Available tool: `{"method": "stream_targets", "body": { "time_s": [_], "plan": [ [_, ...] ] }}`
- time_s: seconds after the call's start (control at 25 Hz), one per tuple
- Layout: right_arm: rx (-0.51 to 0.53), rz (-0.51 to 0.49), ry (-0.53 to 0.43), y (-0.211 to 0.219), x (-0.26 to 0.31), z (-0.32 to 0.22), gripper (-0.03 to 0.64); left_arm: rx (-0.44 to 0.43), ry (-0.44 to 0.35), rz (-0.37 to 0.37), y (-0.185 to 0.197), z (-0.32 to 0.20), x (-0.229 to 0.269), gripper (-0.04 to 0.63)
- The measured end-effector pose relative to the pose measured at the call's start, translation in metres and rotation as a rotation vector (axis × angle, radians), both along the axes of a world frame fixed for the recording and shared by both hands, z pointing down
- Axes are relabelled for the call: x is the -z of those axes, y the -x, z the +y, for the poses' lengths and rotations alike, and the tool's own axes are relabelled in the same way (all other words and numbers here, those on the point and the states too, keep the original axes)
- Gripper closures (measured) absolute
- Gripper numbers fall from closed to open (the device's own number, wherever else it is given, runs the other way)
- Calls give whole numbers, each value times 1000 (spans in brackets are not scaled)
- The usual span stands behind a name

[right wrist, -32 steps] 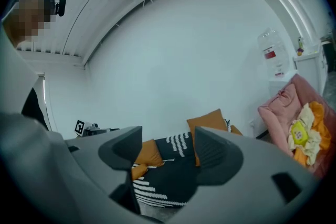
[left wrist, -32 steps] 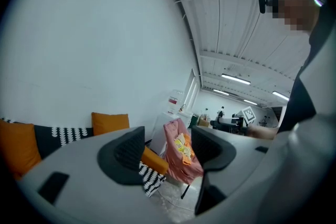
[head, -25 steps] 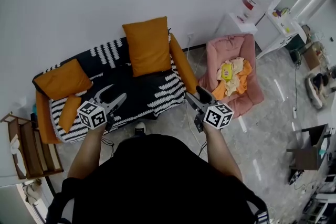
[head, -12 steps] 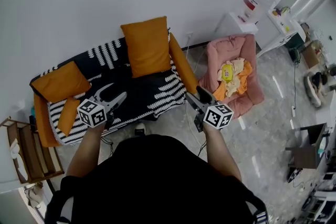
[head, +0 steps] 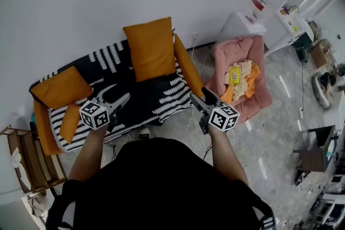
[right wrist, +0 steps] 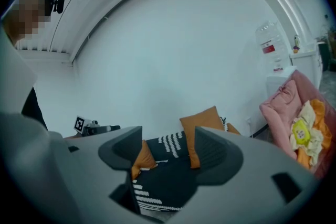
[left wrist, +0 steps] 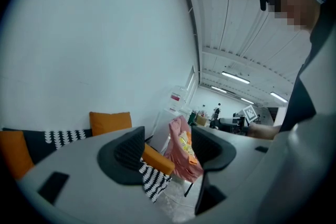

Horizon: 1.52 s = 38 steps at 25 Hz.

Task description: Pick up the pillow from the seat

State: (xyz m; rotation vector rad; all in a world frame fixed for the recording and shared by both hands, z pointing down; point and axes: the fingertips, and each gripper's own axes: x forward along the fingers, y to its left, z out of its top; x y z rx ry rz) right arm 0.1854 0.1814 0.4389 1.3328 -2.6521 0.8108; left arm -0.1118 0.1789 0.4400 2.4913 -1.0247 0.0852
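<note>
A large orange pillow (head: 151, 49) stands upright on the black-and-white sofa seat (head: 145, 95), leaning against the wall. A second orange pillow (head: 61, 86) lies at the sofa's left end. My left gripper (head: 118, 93) hovers over the seat's front left part, open and empty, well short of the large pillow. My right gripper (head: 201, 96) is open and empty too, just off the sofa's orange right arm (head: 187, 67). The right gripper view looks at the large pillow (right wrist: 202, 121) and the second pillow (right wrist: 140, 158) past its jaws (right wrist: 168, 150). The left gripper (left wrist: 168, 147) view shows the large pillow (left wrist: 110, 121) far off.
A pink chair (head: 256, 95) heaped with yellow and orange cloth stands right of the sofa. Behind it are a white cabinet (head: 241, 25) and a water dispenser (head: 260, 1). A wooden shelf (head: 26, 154) sits at the sofa's left. Grey tiled floor lies in front.
The head view has drifted slightly. Both grippers keep their place and the same opening; nothing has been taken hold of.
</note>
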Motion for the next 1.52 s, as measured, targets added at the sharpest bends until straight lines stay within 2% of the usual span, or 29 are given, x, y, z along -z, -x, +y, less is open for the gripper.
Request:
{"method": "stream_targets", "body": {
  "time_s": [0.56,1.52],
  "plan": [
    [-18,7,27,18,-9,-34,296,-32,10,5,9,-44,-7,322],
    [-37,35,45,56,-8,-77,296,-55,20,40,50,-94,-9,322]
  ]
}}
